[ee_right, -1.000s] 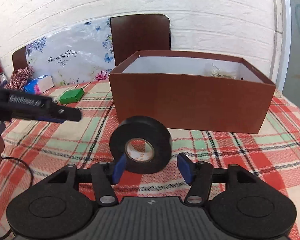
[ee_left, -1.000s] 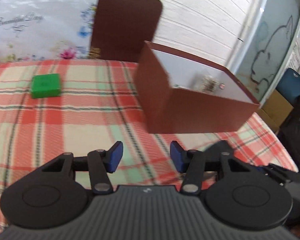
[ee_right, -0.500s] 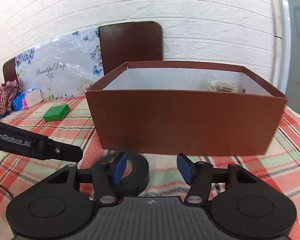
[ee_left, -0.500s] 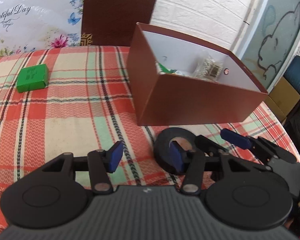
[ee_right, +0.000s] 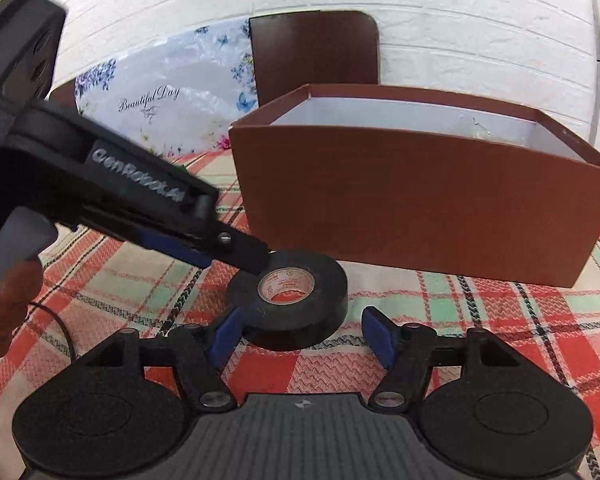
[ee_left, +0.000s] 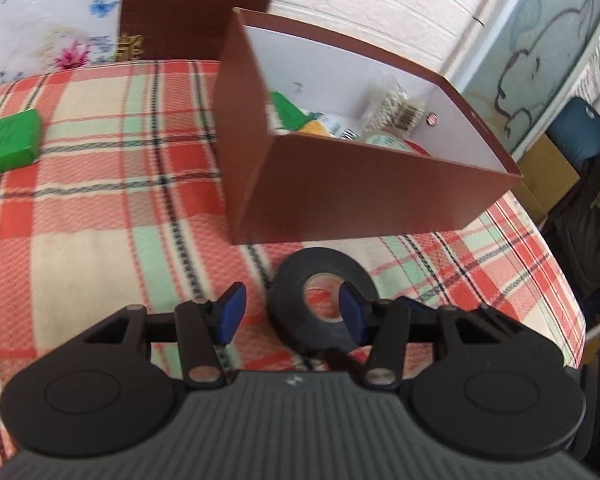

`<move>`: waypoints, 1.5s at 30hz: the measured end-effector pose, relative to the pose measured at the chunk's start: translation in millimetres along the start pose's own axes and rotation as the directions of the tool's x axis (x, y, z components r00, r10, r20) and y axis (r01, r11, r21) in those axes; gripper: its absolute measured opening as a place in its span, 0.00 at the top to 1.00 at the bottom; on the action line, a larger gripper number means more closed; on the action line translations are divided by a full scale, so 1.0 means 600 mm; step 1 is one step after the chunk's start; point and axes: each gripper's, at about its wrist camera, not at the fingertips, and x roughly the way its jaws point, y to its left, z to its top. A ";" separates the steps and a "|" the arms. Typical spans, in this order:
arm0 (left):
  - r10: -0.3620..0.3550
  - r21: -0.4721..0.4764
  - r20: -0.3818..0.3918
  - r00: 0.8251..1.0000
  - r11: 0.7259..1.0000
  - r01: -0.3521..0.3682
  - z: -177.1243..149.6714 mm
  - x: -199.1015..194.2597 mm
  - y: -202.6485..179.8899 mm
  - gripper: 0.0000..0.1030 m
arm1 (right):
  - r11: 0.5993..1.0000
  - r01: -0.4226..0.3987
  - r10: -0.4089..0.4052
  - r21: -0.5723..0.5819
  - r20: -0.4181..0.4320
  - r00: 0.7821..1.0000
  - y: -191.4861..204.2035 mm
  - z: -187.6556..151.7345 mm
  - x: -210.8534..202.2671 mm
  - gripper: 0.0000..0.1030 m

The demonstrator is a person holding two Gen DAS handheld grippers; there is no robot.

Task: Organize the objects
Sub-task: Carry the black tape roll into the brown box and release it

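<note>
A black roll of tape [ee_right: 288, 299] lies flat on the plaid tablecloth in front of a brown box [ee_right: 420, 216]. It also shows in the left wrist view [ee_left: 296, 292]. My right gripper [ee_right: 302, 336] is open, with the roll just ahead between its blue pads. My left gripper [ee_left: 290, 314] is open over the roll, its right pad above the roll's hole. In the right wrist view the left gripper's finger tip [ee_right: 248, 254] reaches to the roll's far left rim. The box [ee_left: 360, 184] holds several packets. A green box [ee_left: 10, 142] lies at the far left.
A brown chair back [ee_right: 314, 52] and a floral plastic sheet [ee_right: 160, 100] stand behind the table by a white brick wall. The table's right edge [ee_left: 552, 256] drops off to dark bags and a cardboard box on the floor.
The right gripper has let go of the tape roll, which now lies flat on the cloth. The left gripper has moved in over the roll.
</note>
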 end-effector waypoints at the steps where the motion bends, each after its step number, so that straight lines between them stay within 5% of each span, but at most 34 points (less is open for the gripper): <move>1: 0.006 0.013 -0.011 1.000 1.000 -0.006 0.002 0.006 -0.005 0.49 | 1.000 0.001 -0.001 -0.011 -0.007 1.000 0.004 0.001 0.004 0.33; 4: 0.031 0.022 -0.052 0.998 0.999 -0.030 0.002 0.025 -0.009 0.52 | 0.999 0.012 -0.014 -0.051 -0.033 0.999 0.015 0.007 0.022 0.33; 6: 0.018 -0.003 -0.075 0.997 1.000 -0.019 -0.001 0.039 -0.003 0.63 | 0.996 0.021 -0.026 -0.087 -0.060 0.998 0.023 0.008 0.040 0.28; 11: 0.014 -0.013 -0.034 0.999 1.000 -0.014 -0.003 0.023 -0.003 0.69 | 0.995 0.031 -0.033 -0.092 -0.026 0.999 0.025 0.008 0.032 0.29; 15: 0.014 0.080 0.083 0.996 0.997 -0.020 0.008 -0.047 -0.045 0.69 | 0.992 0.071 -0.053 -0.106 0.158 0.986 0.037 0.012 -0.031 0.29; 21: -0.031 0.159 0.207 0.978 0.987 -0.002 0.078 -0.077 -0.105 0.69 | 0.978 0.187 -0.140 -0.098 0.359 0.923 0.011 0.055 -0.068 0.29; 28: -0.051 0.194 0.241 0.969 0.981 0.003 0.174 -0.014 -0.150 0.69 | 0.972 0.229 -0.194 -0.050 0.379 0.905 -0.074 0.120 -0.026 0.29; 33: 0.016 0.187 0.267 0.963 0.980 -0.068 0.222 0.052 -0.145 0.63 | 0.955 0.282 -0.231 -0.096 0.357 0.905 -0.100 0.144 0.059 0.28; 45: 0.049 0.141 0.238 0.970 0.986 -0.085 0.179 0.040 -0.124 0.62 | 0.955 0.296 -0.270 -0.009 0.379 0.885 -0.086 0.104 0.006 0.30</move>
